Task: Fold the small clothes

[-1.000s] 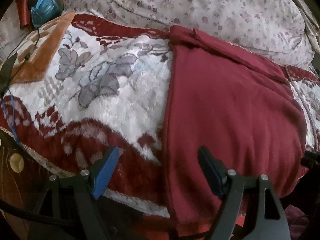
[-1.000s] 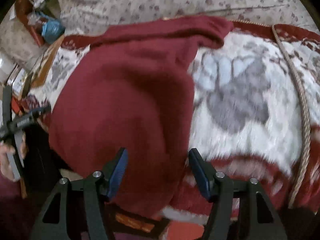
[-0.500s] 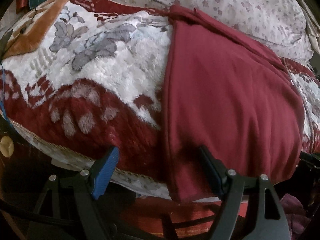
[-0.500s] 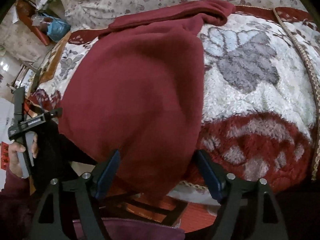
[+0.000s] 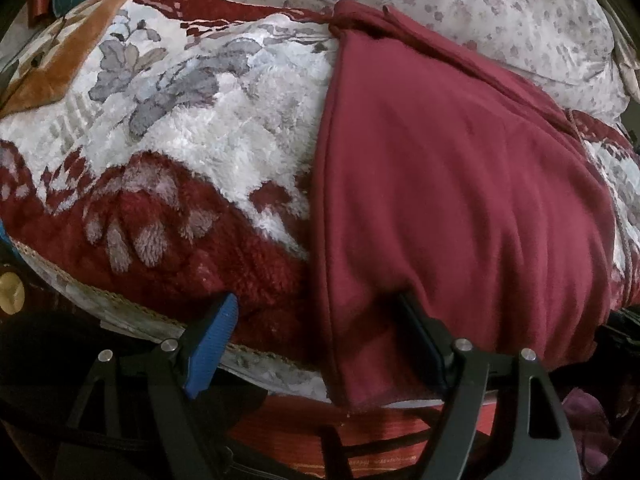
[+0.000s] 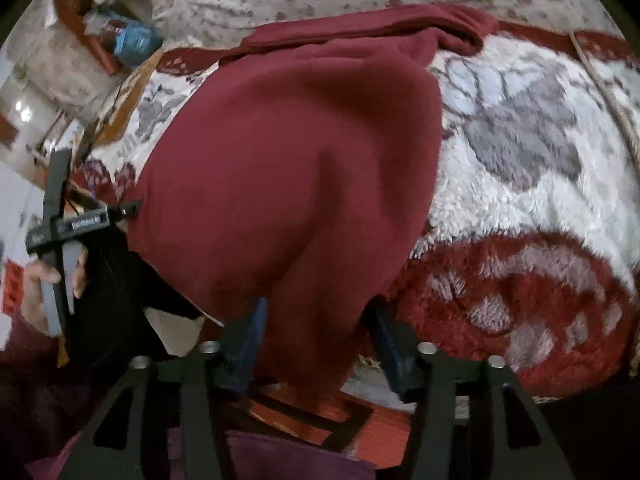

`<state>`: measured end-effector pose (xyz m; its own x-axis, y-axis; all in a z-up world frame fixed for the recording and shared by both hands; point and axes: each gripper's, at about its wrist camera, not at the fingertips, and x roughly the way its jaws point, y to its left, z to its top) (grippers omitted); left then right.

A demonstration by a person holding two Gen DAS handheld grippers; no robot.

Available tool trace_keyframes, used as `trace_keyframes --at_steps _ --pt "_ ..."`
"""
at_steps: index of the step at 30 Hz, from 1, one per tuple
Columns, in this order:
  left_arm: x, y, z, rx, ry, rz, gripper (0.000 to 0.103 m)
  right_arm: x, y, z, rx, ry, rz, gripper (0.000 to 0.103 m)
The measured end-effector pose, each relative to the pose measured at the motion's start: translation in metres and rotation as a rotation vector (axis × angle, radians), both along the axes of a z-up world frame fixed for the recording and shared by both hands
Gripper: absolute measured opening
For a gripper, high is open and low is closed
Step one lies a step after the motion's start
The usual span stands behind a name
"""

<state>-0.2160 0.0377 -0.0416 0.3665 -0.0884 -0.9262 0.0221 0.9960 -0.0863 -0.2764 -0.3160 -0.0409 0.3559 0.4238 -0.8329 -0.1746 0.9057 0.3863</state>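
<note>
A dark red garment (image 5: 460,184) lies flat on the plush blanket (image 5: 224,152) and hangs over the bed's near edge. My left gripper (image 5: 316,340) stands open at that edge. The garment's lower left corner hangs between its fingers, and the fabric drapes over the tip of the right finger (image 5: 424,344). In the right wrist view the same garment (image 6: 304,168) droops over the edge, and its lower right corner sits between the fingers of my right gripper (image 6: 316,344). Those jaws are closing, and the pads do not visibly pinch the cloth.
A floral quilt (image 5: 460,4) is bunched along the back of the bed. Blue and red clutter (image 6: 132,40) lies on the floor at the far left. A hand (image 6: 48,284) holds the other gripper's handle at the left. A red patterned rug (image 6: 320,408) lies below the bed edge.
Both grippers sank toward the bed's near edge, so the garment's hanging hem now sits between each pair of fingers. The right jaws widened, then narrowed again.
</note>
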Motion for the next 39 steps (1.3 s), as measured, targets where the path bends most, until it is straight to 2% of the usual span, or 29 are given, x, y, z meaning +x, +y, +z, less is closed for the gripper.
trace_keyframes --at_steps 3,7,10,12,14,15,20,21,23,25,26,27,28,29,30,31,32,35,39 --pt "0.000 0.000 -0.001 0.003 0.001 0.003 0.080 -0.001 0.001 -0.001 0.026 -0.008 0.002 0.077" --pt "0.000 0.000 0.000 0.003 0.000 0.004 0.081 0.001 0.006 0.000 0.015 -0.008 0.001 0.077" --pt "0.000 0.000 0.000 0.000 0.004 0.005 0.081 0.001 0.007 0.002 -0.021 -0.013 0.008 0.066" --pt "0.000 0.000 0.000 -0.001 0.017 -0.005 0.081 0.001 0.005 0.005 -0.035 -0.021 0.015 0.047" --pt "0.000 0.000 0.000 -0.014 0.034 -0.016 0.081 0.001 0.002 0.008 -0.008 -0.023 0.025 0.033" --pt "0.000 0.001 0.000 -0.024 0.038 -0.015 0.081 0.001 0.001 0.009 0.018 -0.021 0.037 0.030" --pt "0.000 -0.002 -0.003 -0.020 0.024 -0.020 0.081 0.007 0.006 -0.001 0.047 0.006 0.056 0.033" --pt "0.000 -0.003 -0.003 -0.017 0.022 -0.027 0.080 0.009 0.006 -0.005 0.067 0.014 0.048 0.039" --pt "-0.001 -0.004 -0.003 -0.014 0.023 -0.039 0.079 0.011 0.006 -0.006 0.107 0.011 0.048 0.045" --pt "-0.001 -0.005 -0.003 -0.017 0.030 -0.055 0.070 0.011 0.007 -0.005 0.105 -0.002 0.062 0.043" --pt "-0.001 -0.006 -0.003 -0.008 0.030 -0.063 0.064 0.010 0.007 -0.005 0.104 -0.009 0.059 0.032" --pt "-0.001 -0.007 -0.001 0.003 0.026 -0.068 0.055 0.009 0.004 -0.005 0.099 -0.013 0.048 0.015" --pt "-0.002 -0.006 0.001 0.007 0.023 -0.068 0.050 0.009 0.002 -0.005 0.101 -0.015 0.042 0.012" --pt "-0.003 -0.004 0.002 0.006 0.020 -0.063 0.038 0.008 -0.002 -0.003 0.119 -0.016 0.040 0.012" --pt "-0.004 -0.001 0.006 -0.005 0.015 -0.066 0.013 0.006 -0.003 -0.001 0.140 -0.016 0.040 0.011" --pt "-0.006 0.002 0.012 -0.061 0.007 -0.084 0.006 0.003 -0.003 0.003 0.153 -0.020 0.046 0.011" --pt "-0.008 0.005 0.017 -0.078 -0.003 -0.083 0.006 0.000 -0.002 0.008 0.155 -0.025 0.056 0.011" --pt "-0.017 0.004 0.036 -0.048 -0.058 -0.113 0.006 -0.013 0.007 0.025 0.177 -0.039 0.114 0.011" --pt "-0.018 0.004 0.036 -0.023 -0.056 -0.121 0.006 -0.021 0.013 0.033 0.150 -0.060 0.149 0.011"
